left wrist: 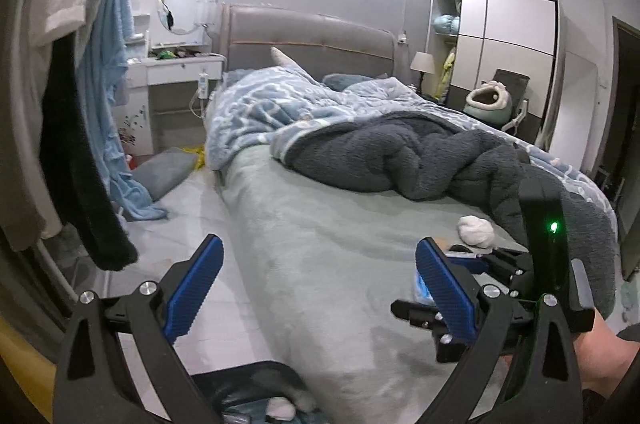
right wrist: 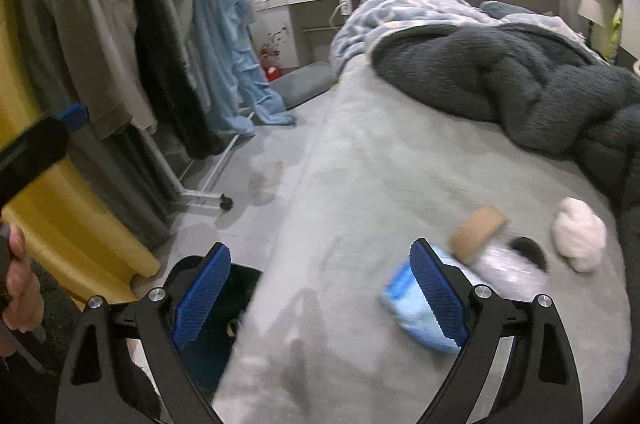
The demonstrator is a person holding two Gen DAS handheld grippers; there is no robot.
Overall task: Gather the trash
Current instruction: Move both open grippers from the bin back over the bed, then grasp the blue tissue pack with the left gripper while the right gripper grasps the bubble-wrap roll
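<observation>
Trash lies on the grey-green bed sheet (right wrist: 360, 184): a blue plastic wrapper (right wrist: 408, 300), a cardboard tube (right wrist: 478, 232), a crumpled clear wrapper (right wrist: 508, 270) and a white tissue wad (right wrist: 578, 234). The tissue wad also shows in the left wrist view (left wrist: 476, 230). My right gripper (right wrist: 320, 292) is open, its right finger (right wrist: 438, 294) beside the blue wrapper. My left gripper (left wrist: 316, 288) is open and empty over the bed's corner. The right gripper's body (left wrist: 500, 288) shows behind its right finger. A dark bin (right wrist: 224, 308) stands on the floor beside the bed, with tissue inside (left wrist: 282, 408).
A dark fleece blanket (left wrist: 420, 160) and a blue patterned duvet (left wrist: 272, 104) are bunched on the bed. Clothes hang on a wheeled rack (right wrist: 140, 44) at the left. A yellow object (right wrist: 60, 216) stands by the rack. A white dresser (left wrist: 176, 72) and a wardrobe (left wrist: 508, 40) stand at the far wall.
</observation>
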